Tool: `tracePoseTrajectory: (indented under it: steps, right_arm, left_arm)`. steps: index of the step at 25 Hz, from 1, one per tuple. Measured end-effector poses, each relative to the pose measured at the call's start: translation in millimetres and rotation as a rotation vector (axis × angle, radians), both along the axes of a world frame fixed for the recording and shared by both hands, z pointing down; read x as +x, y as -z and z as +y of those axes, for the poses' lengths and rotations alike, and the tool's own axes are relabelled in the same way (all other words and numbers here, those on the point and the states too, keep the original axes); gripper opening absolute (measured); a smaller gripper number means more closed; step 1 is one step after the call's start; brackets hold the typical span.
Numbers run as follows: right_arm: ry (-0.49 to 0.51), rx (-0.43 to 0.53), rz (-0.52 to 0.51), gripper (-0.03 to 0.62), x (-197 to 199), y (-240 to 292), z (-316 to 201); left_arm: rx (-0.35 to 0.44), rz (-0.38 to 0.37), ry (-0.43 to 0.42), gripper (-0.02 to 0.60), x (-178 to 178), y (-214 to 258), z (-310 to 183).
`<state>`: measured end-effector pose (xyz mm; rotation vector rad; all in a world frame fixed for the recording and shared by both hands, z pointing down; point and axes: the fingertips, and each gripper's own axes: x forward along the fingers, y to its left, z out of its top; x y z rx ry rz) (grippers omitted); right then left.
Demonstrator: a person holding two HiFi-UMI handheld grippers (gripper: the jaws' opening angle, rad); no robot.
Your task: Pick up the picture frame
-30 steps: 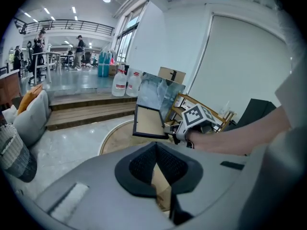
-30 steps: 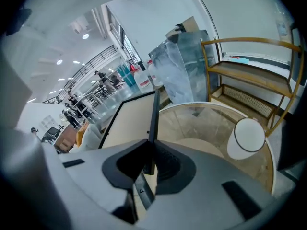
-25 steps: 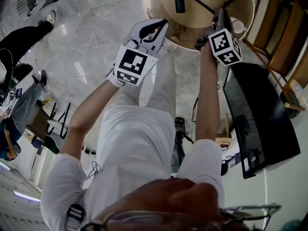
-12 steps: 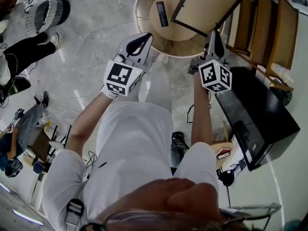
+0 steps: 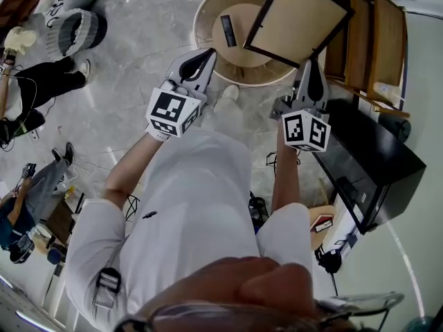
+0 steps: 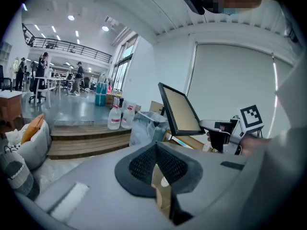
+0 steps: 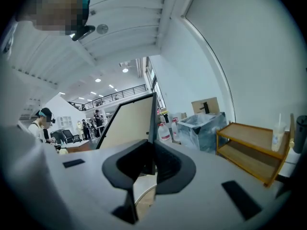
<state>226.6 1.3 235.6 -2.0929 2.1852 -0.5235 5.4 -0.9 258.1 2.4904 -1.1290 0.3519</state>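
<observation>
- On the right gripper [image 7: 151,157], the fingers [image 7: 173,165] are narrow and clamped on the black edge of the picture frame [image 7: 128,124]. We hold the frame in the air, its beige panel tilted, above the round tabletop [image 5: 208,9].
- The left gripper [image 6: 156,158] has its fingers pressed together with nothing between them. It hangs beside the right one, apart from the frame.
- In the head view the frame covers part of the tabletop's right rim. One slim dark object [image 5: 228,30] lies on the tabletop, clear of the frame.
- Just right of the frame stands one wooden shelf [image 5: 377,40] with two levels. One black screen [image 5: 367,164] sits beside our right arm.
- Past the left gripper we see two plastic bottles [image 6: 115,116] on a wooden step [image 6: 91,138]. Next to them is one box wrapped in clear plastic [image 6: 144,126].
- We count one frame, two grippers, one tabletop, one shelf, one screen and two bottles. Several people [image 6: 78,76] stand far off in the hall.
</observation>
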Motion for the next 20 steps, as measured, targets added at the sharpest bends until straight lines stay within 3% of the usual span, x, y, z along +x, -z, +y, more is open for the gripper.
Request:
tracePoseTrajectory:
  steps: [6, 8, 10, 13, 20]
  right_arm:
    - [-0.021, 0.105, 0.025, 0.037, -1, 62, 25]
    - [-0.025, 0.123, 0.025, 0.037, -3, 75, 32]
    - [-0.029, 0.139, 0.024, 0.037, -4, 85, 41]
    - [-0.027, 0.163, 0.028, 0.037, -8, 96, 54]
    - [0.020, 0.185, 0.027, 0.037, -33, 105, 73]
  left_arm:
    - [0.036, 0.148, -0.086, -0.005, 16, 60, 16]
    - [0.035, 0.204, -0.135, 0.034, 22, 76, 21]
    - [0.045, 0.231, -0.190, 0.112, 28, 85, 28]
    - [0.046, 0.285, -0.267, 0.166, 34, 100, 39]
    - [0.013, 0.356, -0.403, 0.175, 44, 120, 52]
